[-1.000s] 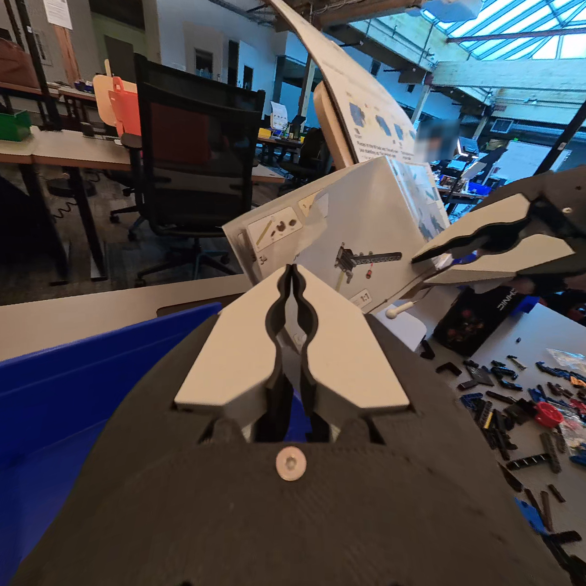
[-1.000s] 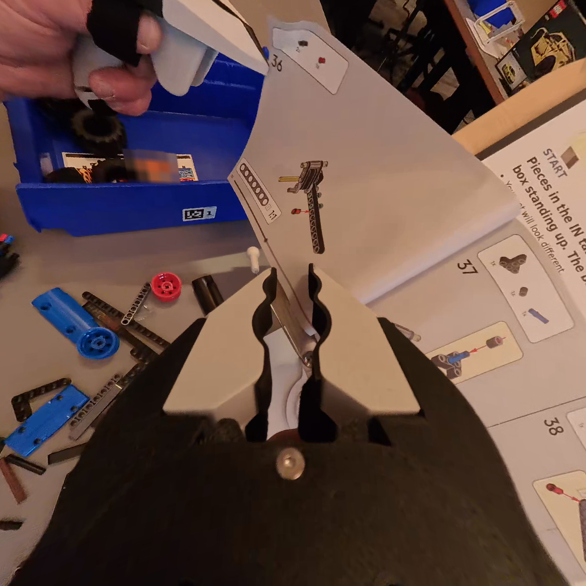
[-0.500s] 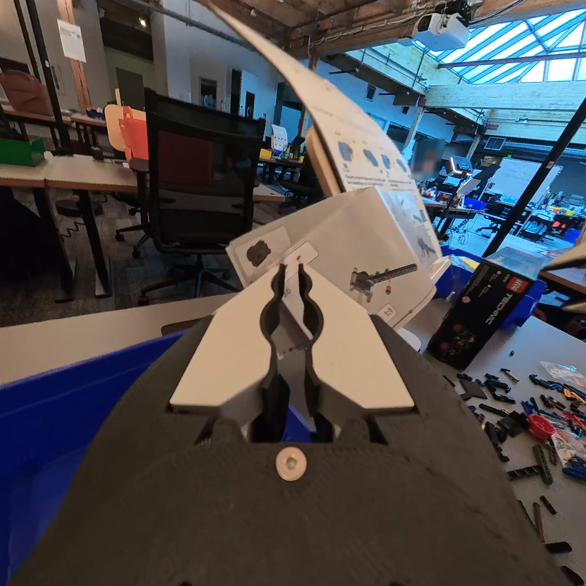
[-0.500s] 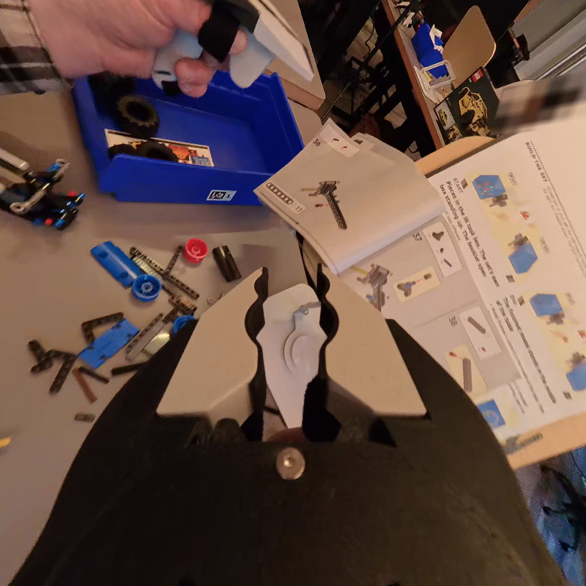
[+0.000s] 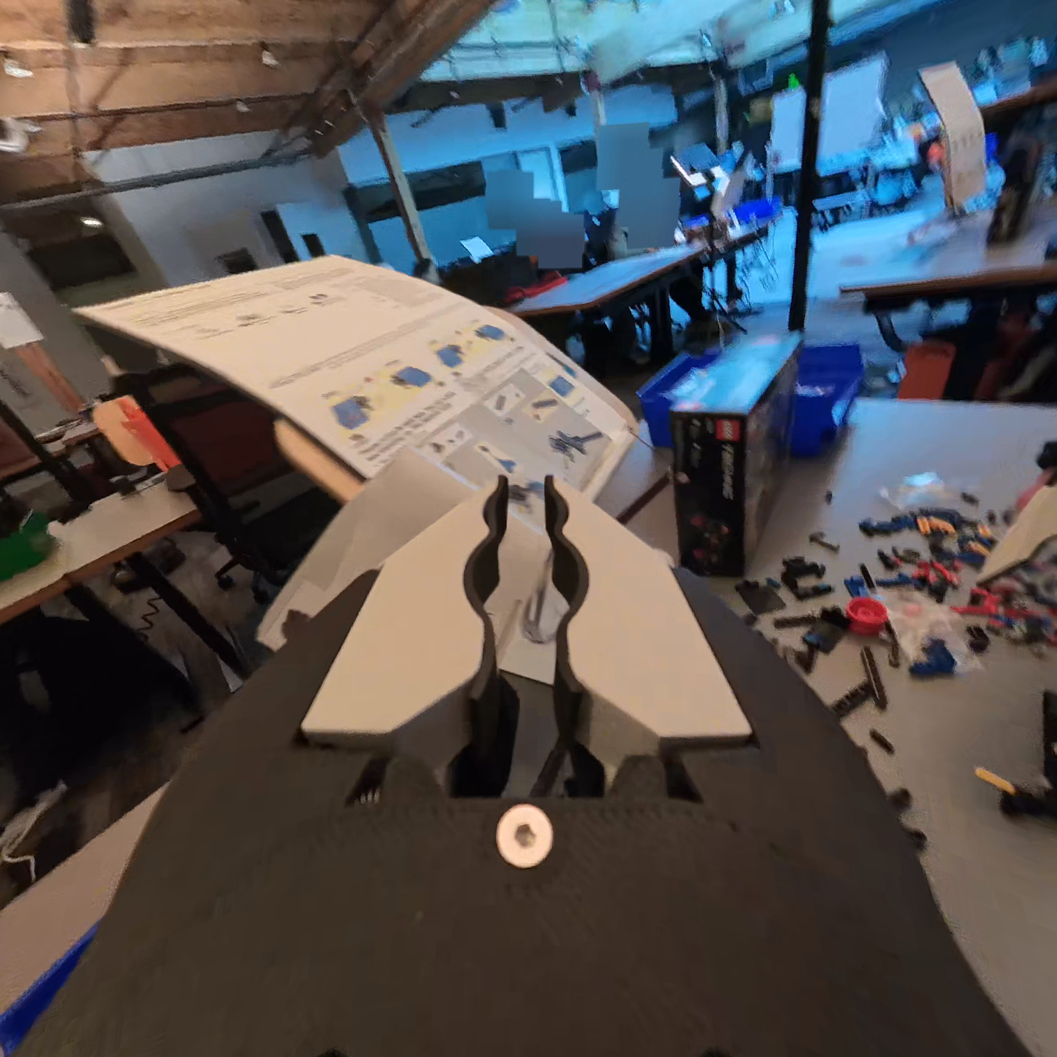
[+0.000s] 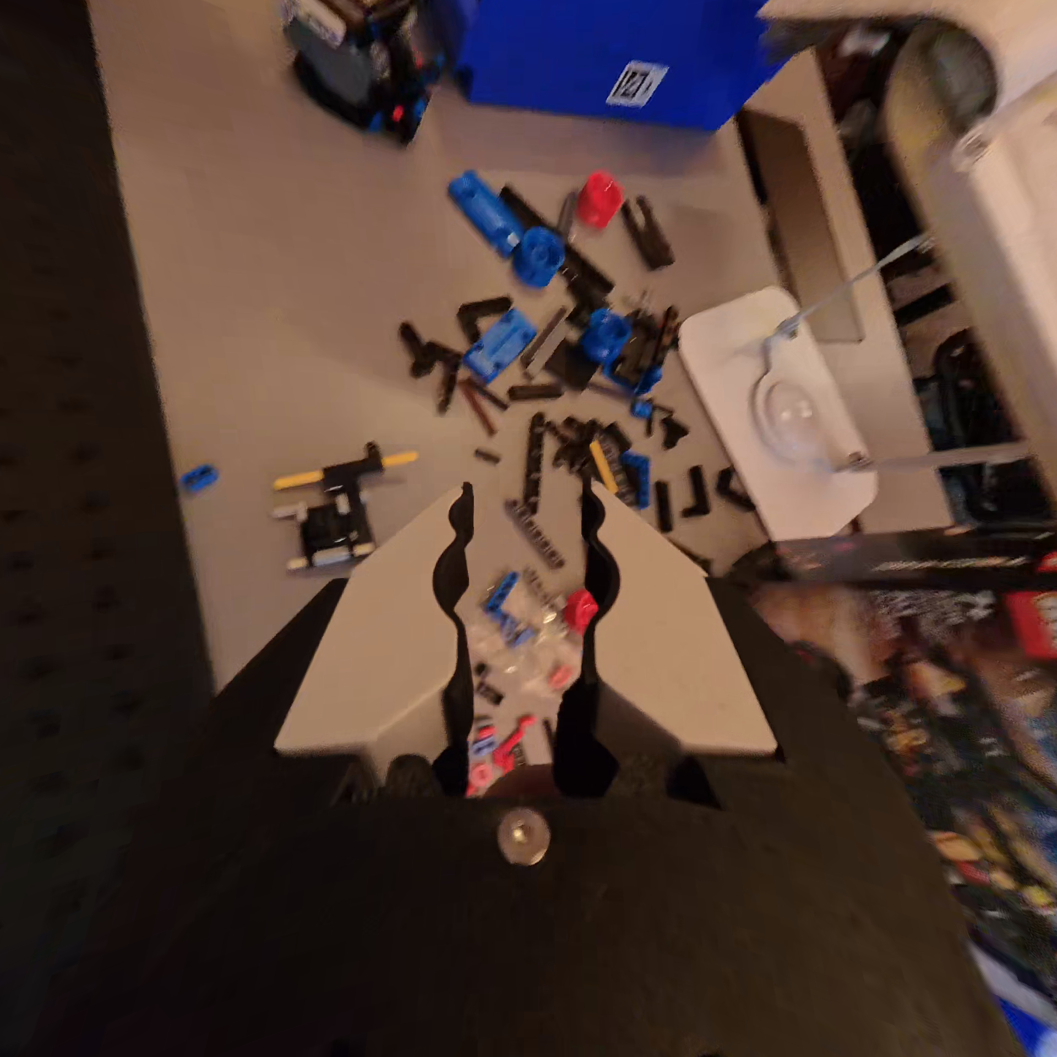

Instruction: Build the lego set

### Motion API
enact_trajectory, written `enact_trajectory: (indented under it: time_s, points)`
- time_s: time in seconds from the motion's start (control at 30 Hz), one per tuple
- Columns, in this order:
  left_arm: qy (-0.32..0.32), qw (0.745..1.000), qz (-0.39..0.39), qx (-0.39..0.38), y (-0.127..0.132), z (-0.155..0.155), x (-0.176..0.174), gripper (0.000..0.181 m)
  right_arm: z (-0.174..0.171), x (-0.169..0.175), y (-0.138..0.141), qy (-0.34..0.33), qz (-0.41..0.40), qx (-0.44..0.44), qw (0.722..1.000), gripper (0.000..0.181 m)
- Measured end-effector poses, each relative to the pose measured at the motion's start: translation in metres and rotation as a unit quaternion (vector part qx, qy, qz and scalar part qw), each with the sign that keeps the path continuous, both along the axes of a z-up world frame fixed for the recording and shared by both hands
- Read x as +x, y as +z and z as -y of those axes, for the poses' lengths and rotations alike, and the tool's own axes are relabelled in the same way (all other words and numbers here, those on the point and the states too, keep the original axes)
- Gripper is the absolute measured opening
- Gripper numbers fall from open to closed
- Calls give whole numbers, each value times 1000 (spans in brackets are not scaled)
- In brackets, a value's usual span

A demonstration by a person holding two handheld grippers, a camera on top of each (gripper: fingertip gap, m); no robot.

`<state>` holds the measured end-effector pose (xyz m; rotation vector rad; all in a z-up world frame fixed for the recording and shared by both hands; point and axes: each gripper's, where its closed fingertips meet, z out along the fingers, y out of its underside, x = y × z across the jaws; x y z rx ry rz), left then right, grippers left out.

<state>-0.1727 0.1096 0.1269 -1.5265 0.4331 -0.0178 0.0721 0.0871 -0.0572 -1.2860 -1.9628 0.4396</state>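
Note:
My left gripper (image 5: pixel 525 492) is open by a narrow gap, over a white page of the instruction booklet (image 5: pixel 400 515); whether it touches the page I cannot tell. A large printed sheet (image 5: pixel 372 354) curves up behind it. My right gripper (image 6: pixel 526 492) is open and empty, above loose black, blue and red Lego pieces (image 6: pixel 572 343) on the grey table; one of its fingers shows in the left wrist view (image 5: pixel 1024 537). A small black subassembly with yellow axles (image 6: pixel 337 503) lies left of it. A clear bag of small pieces (image 6: pixel 526 629) shows between its fingers. The right view is blurred.
A black Lego box (image 5: pixel 726 457) stands right of the booklet, with blue bins (image 5: pixel 829 389) behind it. In the right wrist view a blue bin (image 6: pixel 600 51), a partly built model (image 6: pixel 366 63) and a white stand plate (image 6: pixel 772 412) border the pieces. An office chair (image 5: pixel 229 457) stands beyond the table.
My right gripper has left the booklet and stand, swung over the loose pieces and opened wider. My left gripper has opened a little and turned right; the page it pinched has dropped flatter.

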Motion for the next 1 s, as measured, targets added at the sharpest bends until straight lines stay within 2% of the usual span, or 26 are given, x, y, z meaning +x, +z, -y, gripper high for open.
enact_trajectory:
  time_s: [0.13,0.23,0.43,0.53,0.6,0.63,0.8,0.9,1.0]
  points:
    - [-36,992,-105,-52,-38,3,55,13,22,30,-36,-6,24,-48,999,37]
    - [-88,981,-147,-87,-77,17,99,14,32,44,-61,-7,47,-64,997,37]
    - [-147,960,-187,-148,-155,38,153,17,35,53,-100,-21,80,-66,994,34]
    - [-164,951,-203,-166,-182,38,170,17,25,53,-112,-34,87,-46,995,28]
    - [-183,946,-202,-173,-195,41,183,18,21,51,-115,-37,85,-39,995,19]
    - [-193,944,-202,-175,-200,42,189,19,20,50,-116,-36,82,-37,995,7]
    - [-208,938,-208,-182,-227,40,199,21,20,43,-110,-28,52,-28,998,5]
    - [-214,942,-190,-175,-232,38,203,22,17,37,-99,-30,22,-22,999,0]
    - [-205,943,-205,-165,-236,34,200,23,19,30,-91,-24,2,-41,999,0]
